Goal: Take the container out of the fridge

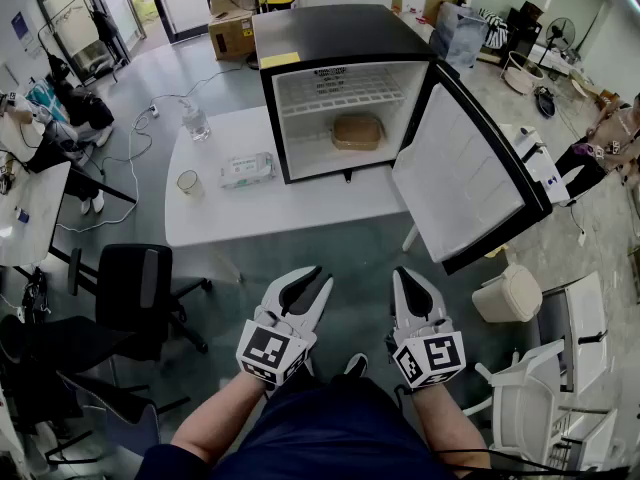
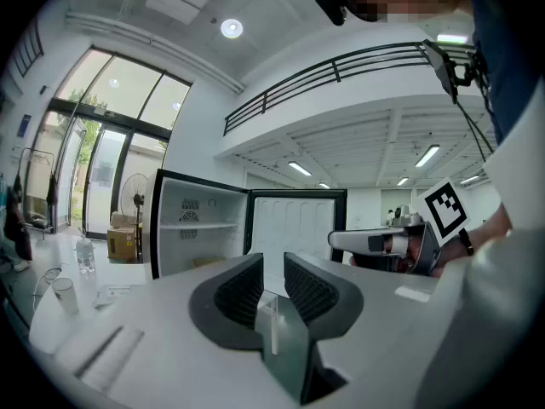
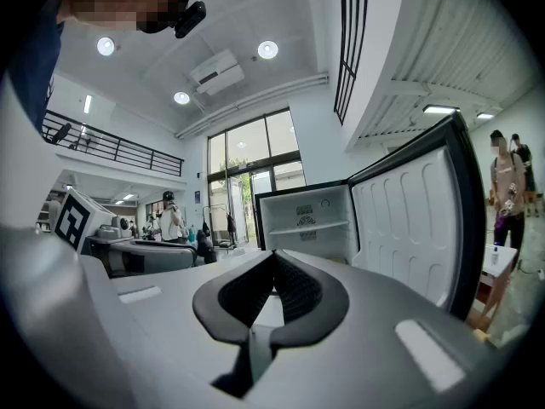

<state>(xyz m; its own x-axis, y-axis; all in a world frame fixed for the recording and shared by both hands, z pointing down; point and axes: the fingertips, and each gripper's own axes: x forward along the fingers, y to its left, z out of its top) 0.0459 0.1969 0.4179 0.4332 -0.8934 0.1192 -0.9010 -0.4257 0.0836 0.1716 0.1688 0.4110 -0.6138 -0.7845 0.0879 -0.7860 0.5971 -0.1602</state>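
Your left claw (image 1: 311, 280) stands open with nothing between its jaws, while your right claw (image 1: 408, 280) has its jaws closed tip to tip, also empty. You hold both roughly level, side by side, well short of the white counter (image 1: 250, 218). The brown container (image 1: 357, 131) lies on the floor of the fridge (image 1: 340, 33), beneath the wire shelf (image 1: 340, 98), and the fridge door (image 1: 460, 173) hangs wide open to the right

White rounded table (image 1: 260, 218): open black mini fridge (image 1: 330, 30), white wipes pack (image 1: 246, 170), clear plastic cup (image 1: 188, 182), clear water bottle (image 1: 196, 122).
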